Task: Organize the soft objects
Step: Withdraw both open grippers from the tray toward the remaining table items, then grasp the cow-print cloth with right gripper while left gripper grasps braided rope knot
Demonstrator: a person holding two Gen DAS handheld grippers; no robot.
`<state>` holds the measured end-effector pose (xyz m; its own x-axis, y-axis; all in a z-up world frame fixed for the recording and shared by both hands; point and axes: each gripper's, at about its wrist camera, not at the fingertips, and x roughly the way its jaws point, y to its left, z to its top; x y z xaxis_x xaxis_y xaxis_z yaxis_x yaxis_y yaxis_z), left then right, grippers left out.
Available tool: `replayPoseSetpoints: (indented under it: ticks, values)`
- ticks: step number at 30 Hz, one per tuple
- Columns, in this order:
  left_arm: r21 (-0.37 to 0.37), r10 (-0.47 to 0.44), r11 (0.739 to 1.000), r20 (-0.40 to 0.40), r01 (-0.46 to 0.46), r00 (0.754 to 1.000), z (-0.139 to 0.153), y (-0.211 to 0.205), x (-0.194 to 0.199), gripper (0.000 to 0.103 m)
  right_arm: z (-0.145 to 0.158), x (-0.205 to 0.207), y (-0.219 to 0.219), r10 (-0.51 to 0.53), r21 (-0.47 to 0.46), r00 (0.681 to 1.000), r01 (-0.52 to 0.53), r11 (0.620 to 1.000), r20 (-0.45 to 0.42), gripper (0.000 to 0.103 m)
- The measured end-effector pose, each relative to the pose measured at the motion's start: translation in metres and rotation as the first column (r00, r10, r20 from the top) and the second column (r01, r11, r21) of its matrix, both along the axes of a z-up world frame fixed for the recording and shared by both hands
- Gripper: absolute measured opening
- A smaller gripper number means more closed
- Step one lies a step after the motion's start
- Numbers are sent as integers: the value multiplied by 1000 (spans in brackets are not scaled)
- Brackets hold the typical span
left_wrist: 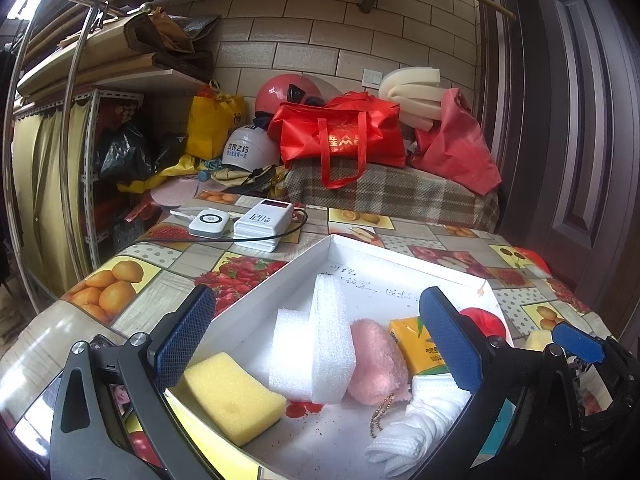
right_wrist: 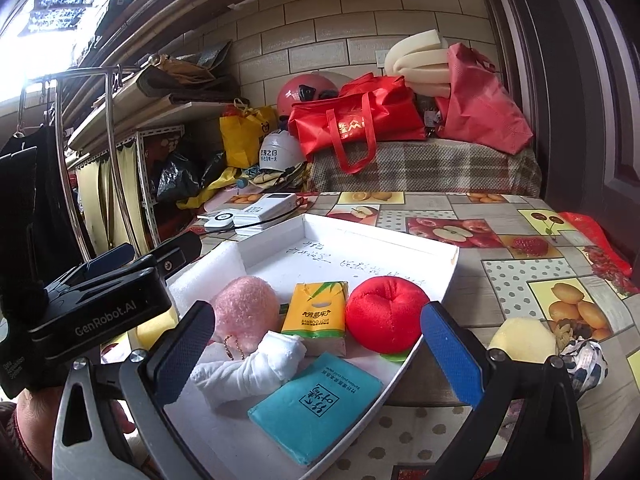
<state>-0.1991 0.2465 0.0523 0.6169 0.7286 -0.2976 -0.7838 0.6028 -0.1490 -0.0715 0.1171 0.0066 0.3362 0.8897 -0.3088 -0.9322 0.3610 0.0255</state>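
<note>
Tray: we see the white tray point(right_wrist: 440, 276) on the fruit-print worktop point(right_wrist: 500, 288), already holding most of the soft items.
Contents: yellow sponge point(left_wrist: 234, 398) at 7 o'clock in the left view; white foam block point(left_wrist: 316, 344) upright at centre; pink plush point(right_wrist: 245, 312); yellow tissue pack point(right_wrist: 316, 312); red plush apple point(right_wrist: 384, 312) at 3 o'clock in the tray; rolled white cloth point(right_wrist: 256, 368); teal tissue pack point(right_wrist: 316, 408) at 6 o'clock.
Outside tray: a pale foam piece point(right_wrist: 520, 340) and a patterned cloth bundle point(right_wrist: 584, 360) lie on the worktop at 4 o'clock of the right view, just beside each other (we judge these the remaining items).
Left claw point(left_wrist: 316, 340): spread wide, holding nothing, hovering over the tray.
Right claw point(right_wrist: 316, 344): spread wide, empty, above the tray's near edge.
Risk 1: the tray's near corner looks close to the worktop edge; a downward push there could tip it.
Risk 2: the foam block stands on edge and could topple onto the plush if brushed.
Risk 3: the two claws sit close together (the left body fills 9 o'clock of the right view), so a collision is possible.
Risk 4: the bundle may unravel if pinched by a loose fold.
</note>
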Motion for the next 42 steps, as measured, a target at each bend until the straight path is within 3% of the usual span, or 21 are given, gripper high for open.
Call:
replayPoseSetpoints:
  ticks: [7,12,17,22,25,30,36,38,40,42]
  values:
    - [45,-10,999,-23,11,1000,1,-19,5,103,2,-8,-22,-3,15,998,2,1000,64,103]
    - [83,-56,995,-49,60,997,1,-37,10,103,1,7,-53,-29,11,998,29,1000,62,103]
    - [99,-119,987,-69,126,990,2,-53,17,103,2,39,-103,-144,0,988,144,990,58,103]
    - [95,-212,971,-80,219,974,3,-73,27,103,0,89,-148,-313,-67,950,312,948,-10,103]
    - [67,-310,946,-95,317,946,1,-91,42,103,-6,114,-160,-329,-120,940,318,941,-87,103]
    - [-53,-492,870,-144,490,859,-4,-127,82,103,-12,131,-155,-307,-144,937,286,947,-164,102]
    - [-125,-562,825,-273,551,781,-15,-161,132,103,-8,141,-123,-201,-101,954,182,978,-224,97]
    - [-135,-572,818,-296,560,765,-17,-165,140,103,-11,146,-107,-195,-129,951,168,977,-241,80]
    - [-157,-585,809,-316,567,747,-20,-166,149,100,-18,156,-94,-207,-193,936,156,969,-283,38]
    - [-191,-597,800,-335,568,729,-24,-164,159,96,-25,165,-98,-219,-206,914,154,966,-342,38]
